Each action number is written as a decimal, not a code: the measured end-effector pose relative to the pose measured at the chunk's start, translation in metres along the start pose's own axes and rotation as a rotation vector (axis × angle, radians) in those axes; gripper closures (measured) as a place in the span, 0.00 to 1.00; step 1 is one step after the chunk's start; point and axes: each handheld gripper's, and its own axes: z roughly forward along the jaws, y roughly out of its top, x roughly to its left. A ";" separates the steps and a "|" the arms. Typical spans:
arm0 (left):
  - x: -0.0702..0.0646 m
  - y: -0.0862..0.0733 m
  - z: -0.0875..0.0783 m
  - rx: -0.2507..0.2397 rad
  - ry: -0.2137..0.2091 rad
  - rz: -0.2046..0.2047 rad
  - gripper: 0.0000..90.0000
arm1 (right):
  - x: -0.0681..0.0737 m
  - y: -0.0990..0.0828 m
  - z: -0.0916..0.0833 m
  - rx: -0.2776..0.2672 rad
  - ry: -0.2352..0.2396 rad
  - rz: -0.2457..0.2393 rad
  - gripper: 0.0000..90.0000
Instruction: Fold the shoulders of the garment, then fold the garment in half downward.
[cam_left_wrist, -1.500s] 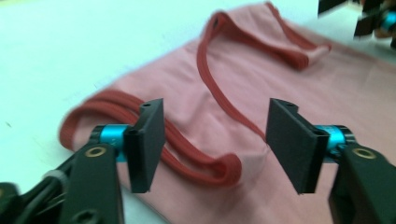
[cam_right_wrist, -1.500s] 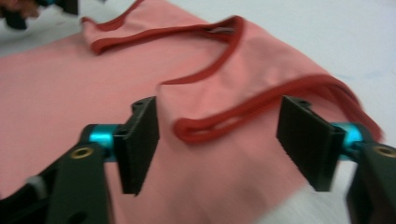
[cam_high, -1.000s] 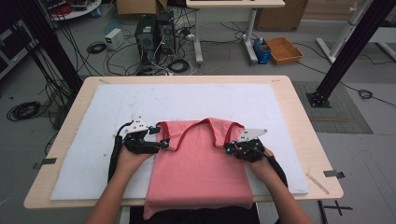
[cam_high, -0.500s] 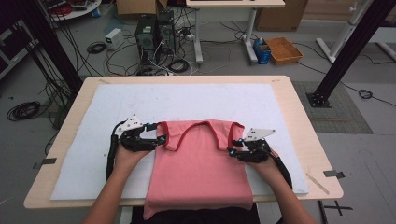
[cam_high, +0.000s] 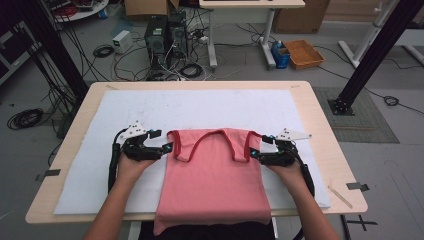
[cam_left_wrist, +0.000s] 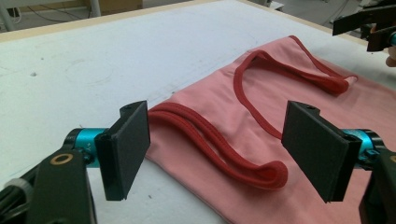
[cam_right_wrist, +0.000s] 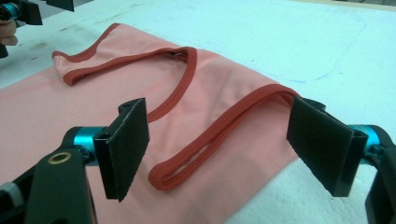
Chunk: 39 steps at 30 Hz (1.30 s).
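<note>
A pink tank top (cam_high: 212, 182) with red trim lies flat on the white mat (cam_high: 215, 107), its hem over the table's near edge. My left gripper (cam_high: 167, 148) sits at the top's left shoulder strap (cam_left_wrist: 210, 144). Its jaws have just been opening and stand open, the strap lying on the mat between the pads (cam_left_wrist: 126, 149). My right gripper (cam_high: 254, 154) is at the right strap (cam_right_wrist: 219, 133). Its jaws have also just been opening and stand wide, with the strap loose between them and untouched by the pads (cam_right_wrist: 322, 147).
The mat covers most of the wooden table (cam_high: 320, 125). A thin wooden stick (cam_high: 339, 195) lies near the table's right front corner. Beyond the far edge the floor holds computer cases (cam_high: 165, 37), cables and an orange box (cam_high: 302, 52).
The right gripper has opened and let go of the right strap, drawing back a little to the right. The left gripper's jaws have widened slightly. The top has settled flat.
</note>
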 end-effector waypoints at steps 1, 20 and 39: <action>0.001 0.000 0.001 0.002 0.000 -0.003 0.26 | 0.000 0.000 -0.001 0.002 -0.001 0.000 0.23; 0.008 0.003 0.000 0.032 0.043 0.006 0.26 | -0.013 -0.001 -0.016 -0.010 -0.038 0.044 0.22; 0.030 0.004 0.020 0.151 0.105 -0.030 0.21 | -0.039 0.009 0.006 0.081 -0.102 0.066 0.22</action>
